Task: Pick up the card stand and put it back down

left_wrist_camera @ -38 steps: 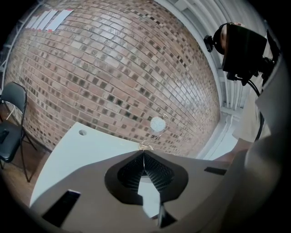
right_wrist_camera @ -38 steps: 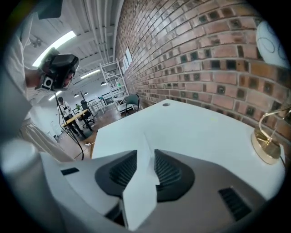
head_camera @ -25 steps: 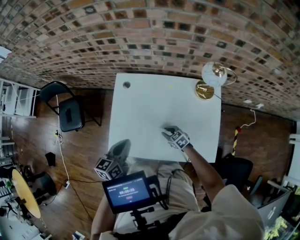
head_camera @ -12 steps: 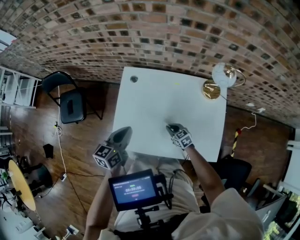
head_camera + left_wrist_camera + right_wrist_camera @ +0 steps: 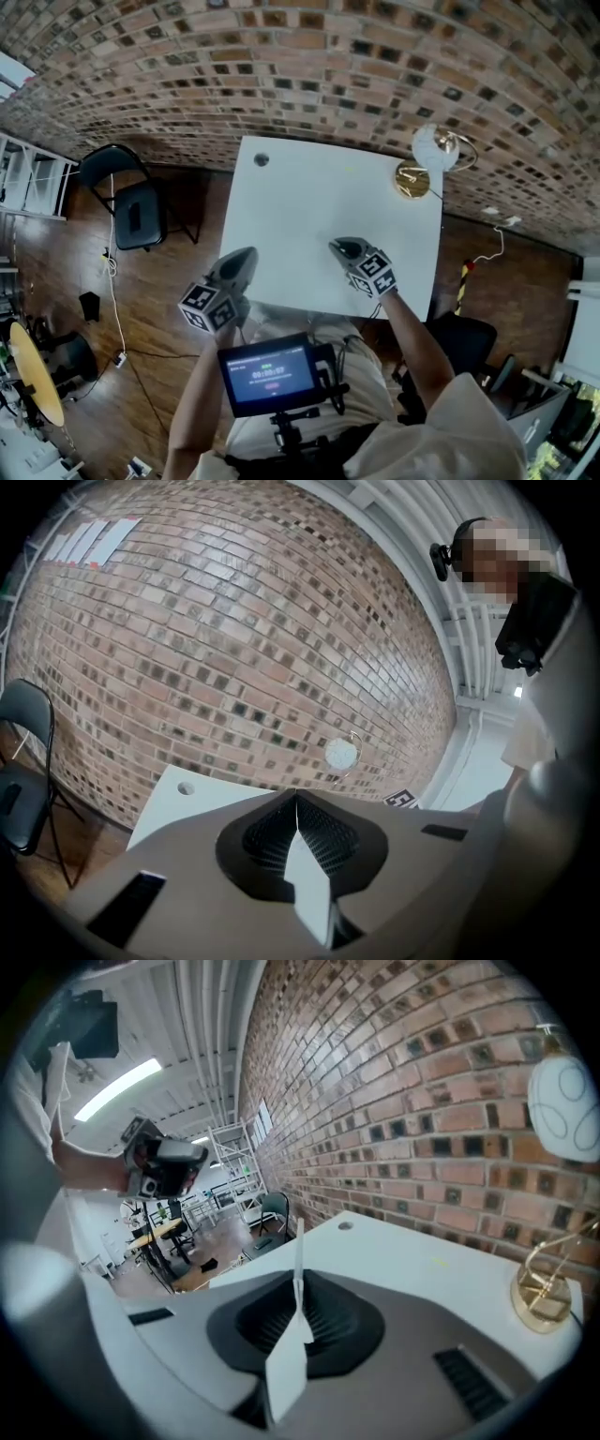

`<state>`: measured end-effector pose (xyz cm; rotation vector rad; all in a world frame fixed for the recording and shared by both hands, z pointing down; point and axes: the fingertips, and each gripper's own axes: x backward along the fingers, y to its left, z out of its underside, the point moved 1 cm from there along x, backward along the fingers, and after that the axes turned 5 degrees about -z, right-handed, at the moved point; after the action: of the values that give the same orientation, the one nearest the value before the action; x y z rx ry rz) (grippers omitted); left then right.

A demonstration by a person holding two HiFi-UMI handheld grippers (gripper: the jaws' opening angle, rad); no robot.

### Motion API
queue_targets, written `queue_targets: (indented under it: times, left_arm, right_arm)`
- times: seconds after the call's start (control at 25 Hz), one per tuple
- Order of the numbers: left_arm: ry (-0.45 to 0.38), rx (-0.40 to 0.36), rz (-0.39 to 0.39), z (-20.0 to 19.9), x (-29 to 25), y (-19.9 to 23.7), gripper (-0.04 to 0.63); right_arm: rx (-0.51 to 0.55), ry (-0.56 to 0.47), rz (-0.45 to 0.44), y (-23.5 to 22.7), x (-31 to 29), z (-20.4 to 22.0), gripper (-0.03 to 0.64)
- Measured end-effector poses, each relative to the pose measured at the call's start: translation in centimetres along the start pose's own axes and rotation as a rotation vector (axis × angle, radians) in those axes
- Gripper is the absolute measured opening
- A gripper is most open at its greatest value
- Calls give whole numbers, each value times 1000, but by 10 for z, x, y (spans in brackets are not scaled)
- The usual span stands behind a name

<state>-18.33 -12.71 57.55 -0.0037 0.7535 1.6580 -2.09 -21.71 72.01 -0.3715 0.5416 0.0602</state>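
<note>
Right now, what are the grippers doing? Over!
Left gripper shut, empty. Right gripper shut on thin white strip, above table. Card stand at far right corner, untouched. Nothing in the way.

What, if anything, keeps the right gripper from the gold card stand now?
Probably not yet. The table between the right gripper and the card stand lies bare, but its jaws are shut on what looks like a thin white card, so it must release that first.
</note>
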Motion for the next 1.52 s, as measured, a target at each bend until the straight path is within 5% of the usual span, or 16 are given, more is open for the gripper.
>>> queue_targets:
  times: [0.6, 1.0, 1.52]
  left_arm:
    - [-99, 6, -17, -28, 26, -18, 0]
    - [-243, -69, 12, -85, 40, -36, 0]
    - [-222, -102, 41, -95, 20, -32, 0]
  right_arm:
    - [162, -39, -80, 48, 81, -119, 28]
    - [226, -139, -109, 83, 139, -196, 28]
    - [248, -138, -100, 90, 159, -210, 28]
